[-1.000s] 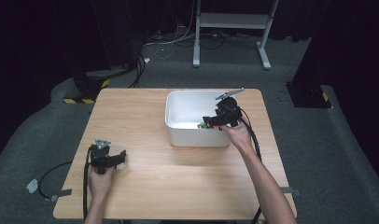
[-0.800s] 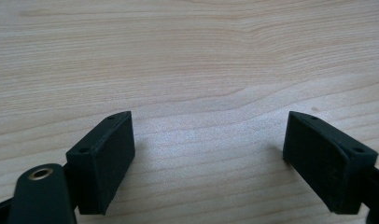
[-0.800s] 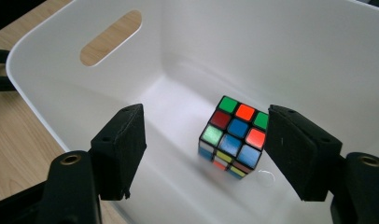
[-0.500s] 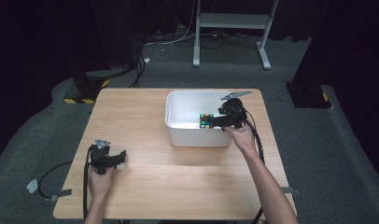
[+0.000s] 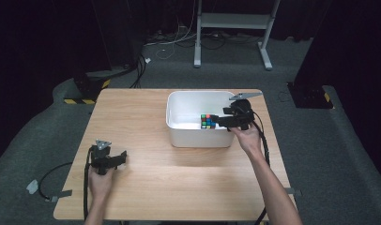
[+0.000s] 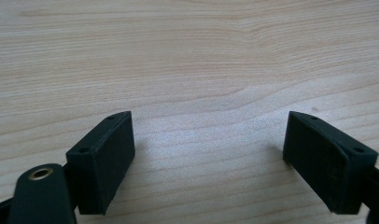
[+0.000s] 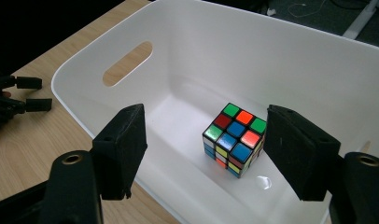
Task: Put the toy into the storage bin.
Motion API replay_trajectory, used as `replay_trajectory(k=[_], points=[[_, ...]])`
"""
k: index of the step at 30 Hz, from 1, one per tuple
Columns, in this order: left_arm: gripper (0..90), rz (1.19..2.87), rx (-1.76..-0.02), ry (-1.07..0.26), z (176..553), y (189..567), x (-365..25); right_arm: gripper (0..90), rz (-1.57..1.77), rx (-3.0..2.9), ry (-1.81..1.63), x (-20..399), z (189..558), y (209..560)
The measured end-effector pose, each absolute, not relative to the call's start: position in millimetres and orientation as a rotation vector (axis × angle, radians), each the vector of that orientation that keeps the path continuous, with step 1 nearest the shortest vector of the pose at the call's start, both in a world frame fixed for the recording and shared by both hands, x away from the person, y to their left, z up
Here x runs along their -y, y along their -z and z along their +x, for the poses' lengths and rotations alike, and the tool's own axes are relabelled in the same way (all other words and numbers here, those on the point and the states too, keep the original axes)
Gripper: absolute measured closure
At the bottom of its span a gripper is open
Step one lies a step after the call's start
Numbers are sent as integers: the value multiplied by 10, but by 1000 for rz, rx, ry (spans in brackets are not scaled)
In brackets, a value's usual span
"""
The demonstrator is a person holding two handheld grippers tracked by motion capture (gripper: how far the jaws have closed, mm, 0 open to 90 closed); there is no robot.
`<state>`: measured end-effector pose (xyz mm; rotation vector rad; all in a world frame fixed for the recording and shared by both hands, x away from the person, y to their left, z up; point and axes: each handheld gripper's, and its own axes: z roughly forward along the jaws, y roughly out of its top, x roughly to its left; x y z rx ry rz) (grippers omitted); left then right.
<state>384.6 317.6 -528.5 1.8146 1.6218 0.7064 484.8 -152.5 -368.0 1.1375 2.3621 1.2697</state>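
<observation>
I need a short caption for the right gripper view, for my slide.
Open right gripper above a scrambled puzzle cube lying inside a white bin.

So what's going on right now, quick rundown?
Both grippers open: left gripper low over bare table, right gripper above the white bin. Puzzle cube sits loose inside the bin. Nothing in the way.
</observation>
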Motion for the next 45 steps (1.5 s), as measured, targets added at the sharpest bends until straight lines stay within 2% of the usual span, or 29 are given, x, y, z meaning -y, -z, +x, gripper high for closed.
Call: replay_trajectory(k=[45], points=[[168,1817,-1622,-709,3845,5285,-3175,307,1098,-2248,-1424,1857,4540,3473]])
